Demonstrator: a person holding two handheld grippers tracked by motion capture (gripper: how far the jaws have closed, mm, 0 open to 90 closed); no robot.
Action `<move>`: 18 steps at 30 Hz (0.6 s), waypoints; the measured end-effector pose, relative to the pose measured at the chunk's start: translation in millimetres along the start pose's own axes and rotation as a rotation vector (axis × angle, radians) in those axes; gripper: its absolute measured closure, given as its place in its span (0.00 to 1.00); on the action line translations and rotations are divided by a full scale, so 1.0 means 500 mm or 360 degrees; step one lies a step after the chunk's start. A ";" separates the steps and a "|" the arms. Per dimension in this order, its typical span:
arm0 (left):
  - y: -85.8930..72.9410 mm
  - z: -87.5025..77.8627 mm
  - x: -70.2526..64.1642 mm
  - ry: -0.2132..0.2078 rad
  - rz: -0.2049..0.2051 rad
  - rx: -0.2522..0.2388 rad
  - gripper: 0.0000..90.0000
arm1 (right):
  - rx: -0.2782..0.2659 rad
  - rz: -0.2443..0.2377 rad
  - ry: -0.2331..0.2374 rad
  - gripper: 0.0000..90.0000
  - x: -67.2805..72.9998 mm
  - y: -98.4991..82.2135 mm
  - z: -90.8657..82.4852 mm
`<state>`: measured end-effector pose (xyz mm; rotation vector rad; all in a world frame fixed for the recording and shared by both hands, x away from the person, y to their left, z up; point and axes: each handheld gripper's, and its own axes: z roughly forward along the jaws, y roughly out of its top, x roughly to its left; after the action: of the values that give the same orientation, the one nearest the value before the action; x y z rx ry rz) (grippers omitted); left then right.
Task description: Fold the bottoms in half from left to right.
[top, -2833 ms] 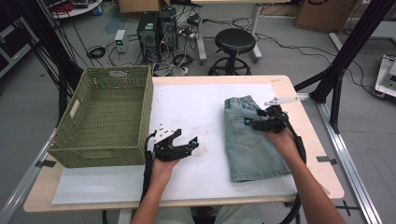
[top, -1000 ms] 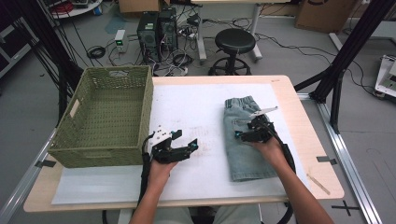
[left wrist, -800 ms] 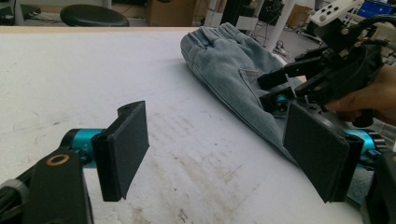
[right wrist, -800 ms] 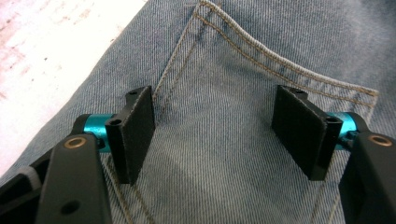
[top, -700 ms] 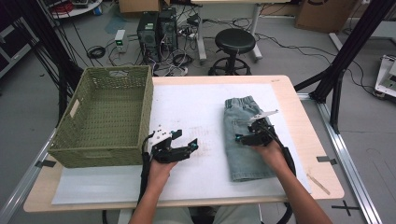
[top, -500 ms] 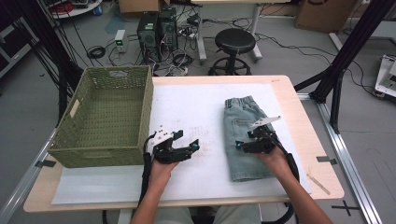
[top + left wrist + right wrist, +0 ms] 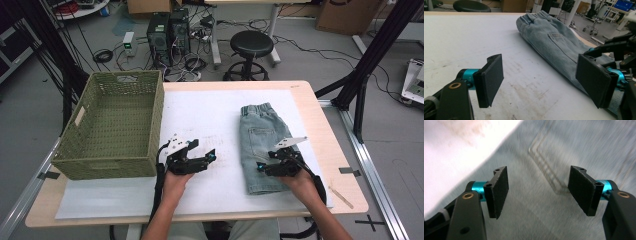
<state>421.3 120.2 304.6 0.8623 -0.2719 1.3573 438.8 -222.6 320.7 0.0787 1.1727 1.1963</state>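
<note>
The right gripper (image 7: 261,166) is held open over the folded denim shorts (image 7: 260,137), its jaws just narrowed slightly with nothing gripped. The left gripper (image 7: 210,156) is held open above the white mat (image 7: 210,115).

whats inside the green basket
Nothing shows inside the woven green basket: its floor looks bare in the high view. The near wall hides a strip of the floor behind it, so that strip cannot be checked.

One pair of denim shorts (image 7: 262,145), one woven basket (image 7: 116,127), two tongs (image 7: 210,156).
</note>
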 end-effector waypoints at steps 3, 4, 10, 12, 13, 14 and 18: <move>0.000 0.003 -0.003 -0.0004 0.0012 0.0010 0.25 | -0.0003 -0.0030 -0.0016 0.32 0.011 -0.007 0.003; 0.000 0.004 -0.004 -0.0005 0.0008 0.0009 0.25 | 0.0000 -0.0030 0.0002 0.32 0.014 -0.006 -0.001; -0.001 0.008 -0.006 -0.0004 0.0006 0.0014 0.25 | -0.0005 -0.0144 0.0111 0.32 0.056 -0.012 -0.013; -0.001 0.009 -0.009 -0.0009 0.0010 0.0017 0.25 | 0.0031 -0.0171 0.0091 0.32 0.063 -0.018 -0.001; -0.001 0.010 -0.011 -0.0011 0.0009 0.0020 0.25 | 0.0029 -0.0165 0.0091 0.32 0.064 -0.020 0.003; -0.001 0.011 -0.012 -0.0014 0.0013 0.0024 0.25 | 0.0015 -0.0166 0.0087 0.32 0.065 -0.022 0.004; -0.003 0.014 -0.012 -0.0013 0.0008 0.0029 0.25 | -0.0025 -0.0189 0.0130 0.33 0.077 -0.024 -0.005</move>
<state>423.3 110.9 305.1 0.8831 -0.2683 1.3629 441.2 -200.7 287.0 -0.0518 1.2224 1.1123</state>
